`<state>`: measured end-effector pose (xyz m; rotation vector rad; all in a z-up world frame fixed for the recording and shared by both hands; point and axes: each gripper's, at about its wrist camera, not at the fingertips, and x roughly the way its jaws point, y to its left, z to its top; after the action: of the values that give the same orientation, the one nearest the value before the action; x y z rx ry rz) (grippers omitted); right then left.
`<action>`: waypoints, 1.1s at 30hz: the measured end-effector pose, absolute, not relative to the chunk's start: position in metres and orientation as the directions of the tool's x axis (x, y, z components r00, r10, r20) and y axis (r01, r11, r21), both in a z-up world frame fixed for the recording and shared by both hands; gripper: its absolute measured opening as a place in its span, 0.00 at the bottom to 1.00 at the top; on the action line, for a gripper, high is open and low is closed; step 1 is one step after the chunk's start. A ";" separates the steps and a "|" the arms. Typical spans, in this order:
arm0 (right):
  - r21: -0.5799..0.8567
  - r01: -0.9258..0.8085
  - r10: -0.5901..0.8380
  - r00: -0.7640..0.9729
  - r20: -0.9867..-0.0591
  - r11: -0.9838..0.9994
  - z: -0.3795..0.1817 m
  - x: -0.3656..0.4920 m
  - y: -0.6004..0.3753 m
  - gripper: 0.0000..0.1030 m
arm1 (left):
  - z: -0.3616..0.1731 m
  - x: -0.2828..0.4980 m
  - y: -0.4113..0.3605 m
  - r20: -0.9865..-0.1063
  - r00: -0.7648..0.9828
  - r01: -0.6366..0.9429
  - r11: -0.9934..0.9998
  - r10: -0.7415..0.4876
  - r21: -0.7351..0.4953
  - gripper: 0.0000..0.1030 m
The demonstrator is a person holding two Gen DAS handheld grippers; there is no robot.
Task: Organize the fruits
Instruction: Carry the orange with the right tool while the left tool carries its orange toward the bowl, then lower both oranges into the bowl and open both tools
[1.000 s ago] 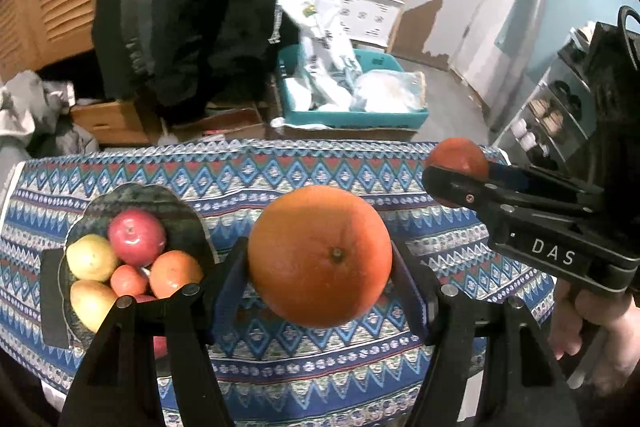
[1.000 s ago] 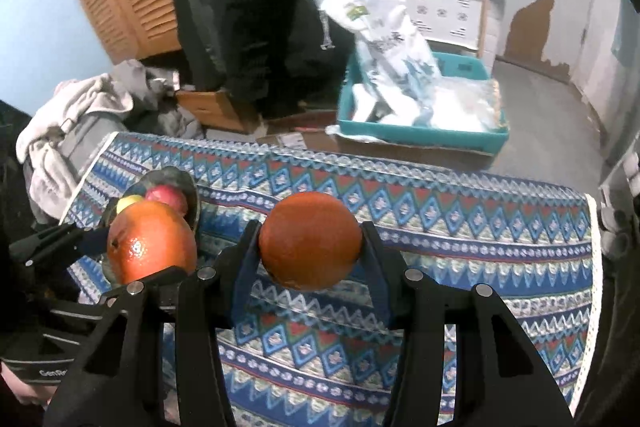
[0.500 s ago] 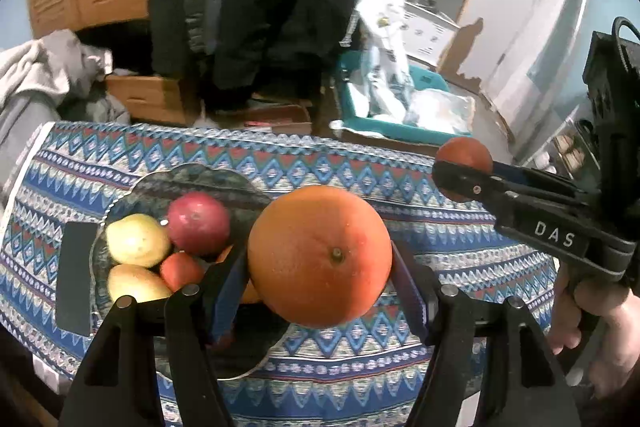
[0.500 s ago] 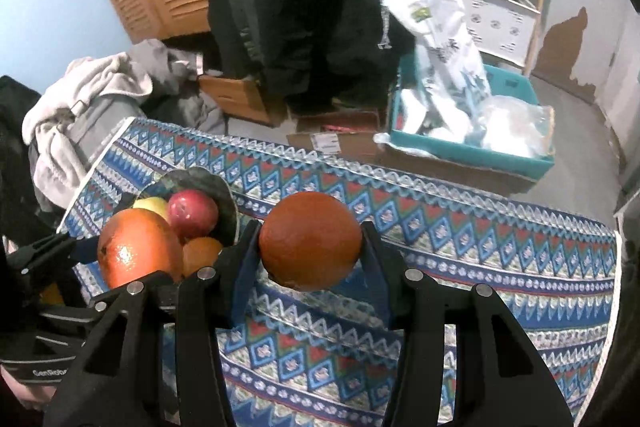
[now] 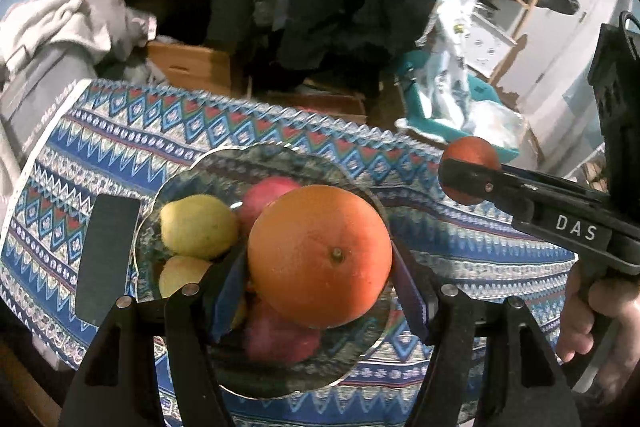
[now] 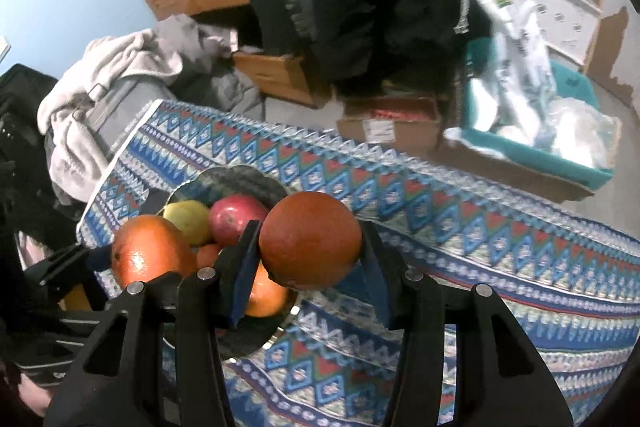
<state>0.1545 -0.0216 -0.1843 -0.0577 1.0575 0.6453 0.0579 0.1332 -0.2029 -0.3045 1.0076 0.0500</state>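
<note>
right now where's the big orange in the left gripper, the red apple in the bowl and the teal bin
big orange (image 5: 320, 255), left wrist view, middle of its peel
red apple (image 6: 236, 221), right wrist view, upper face
teal bin (image 6: 560, 157), right wrist view, front wall

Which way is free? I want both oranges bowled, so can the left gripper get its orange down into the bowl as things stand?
Probably yes. The left gripper holds its large orange above the bowl; fruit already fills it, so the orange would rest on the pile.
</note>
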 end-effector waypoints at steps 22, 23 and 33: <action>0.316 -0.540 0.451 0.135 -0.882 0.780 -0.252 0.168 0.040 0.47 | -0.259 0.069 0.163 -0.891 0.441 -0.252 0.939 -0.105 -0.235 0.68; 0.318 -0.537 0.451 0.132 -0.883 0.781 -0.253 0.168 0.040 0.47 | -0.259 0.070 0.163 -0.892 0.441 -0.252 0.939 -0.105 -0.235 0.68; 0.323 -0.550 0.469 0.144 -0.871 0.770 -0.244 0.164 0.040 0.50 | -0.245 0.067 0.160 -0.885 0.455 -0.241 0.943 -0.097 -0.228 0.68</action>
<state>0.1641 0.0399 -0.2438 -0.0793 1.2224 0.7358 0.0674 0.1601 -0.2447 -0.3444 1.1006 0.0911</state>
